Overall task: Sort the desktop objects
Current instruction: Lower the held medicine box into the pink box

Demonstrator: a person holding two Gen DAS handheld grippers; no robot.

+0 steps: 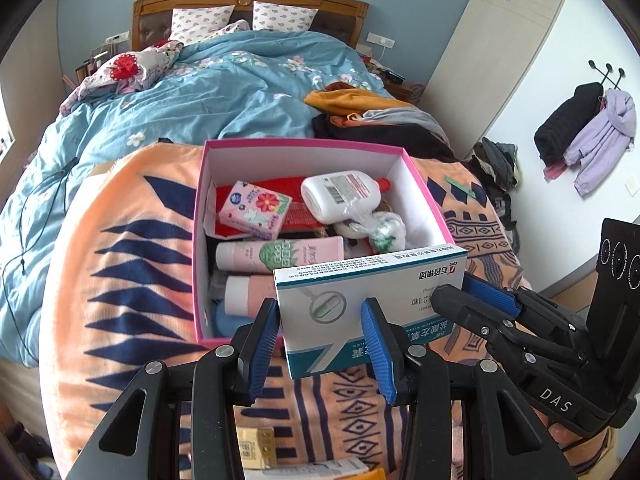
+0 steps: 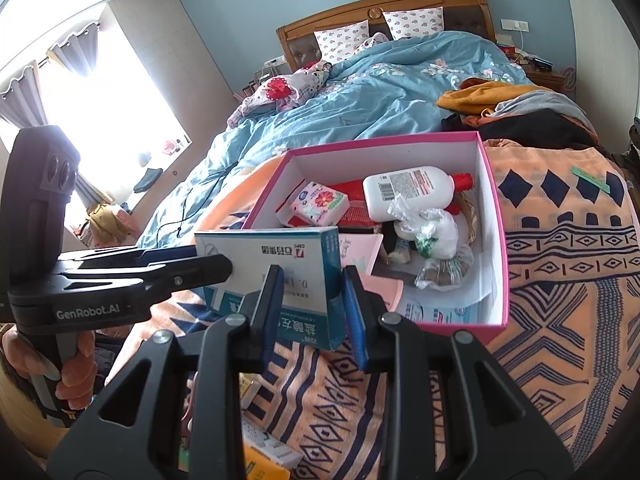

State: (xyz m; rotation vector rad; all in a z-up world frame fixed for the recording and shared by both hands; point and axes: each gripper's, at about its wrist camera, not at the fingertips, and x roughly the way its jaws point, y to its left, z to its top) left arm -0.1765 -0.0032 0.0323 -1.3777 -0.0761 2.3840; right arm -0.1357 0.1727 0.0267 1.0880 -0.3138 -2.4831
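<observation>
On the patterned blanket point(image 1: 132, 240) at the bed's foot, a medicine carton point(image 1: 360, 300) hangs just before the pink box point(image 1: 428, 196), left gripper point(image 1: 320, 344) and right gripper point(image 2: 312, 300) both clamped on it. I'd carry it level over the near rim, then release both together so it drops flat on the tubes point(image 1: 280, 256).

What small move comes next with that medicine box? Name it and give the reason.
Probably carry the medicine box a little farther forward over the pink box, then release. Both the left gripper and right gripper clamp it, and it hangs at the pink box's near rim, not yet clearly inside, where the white bottle and tubes already lie.
</observation>
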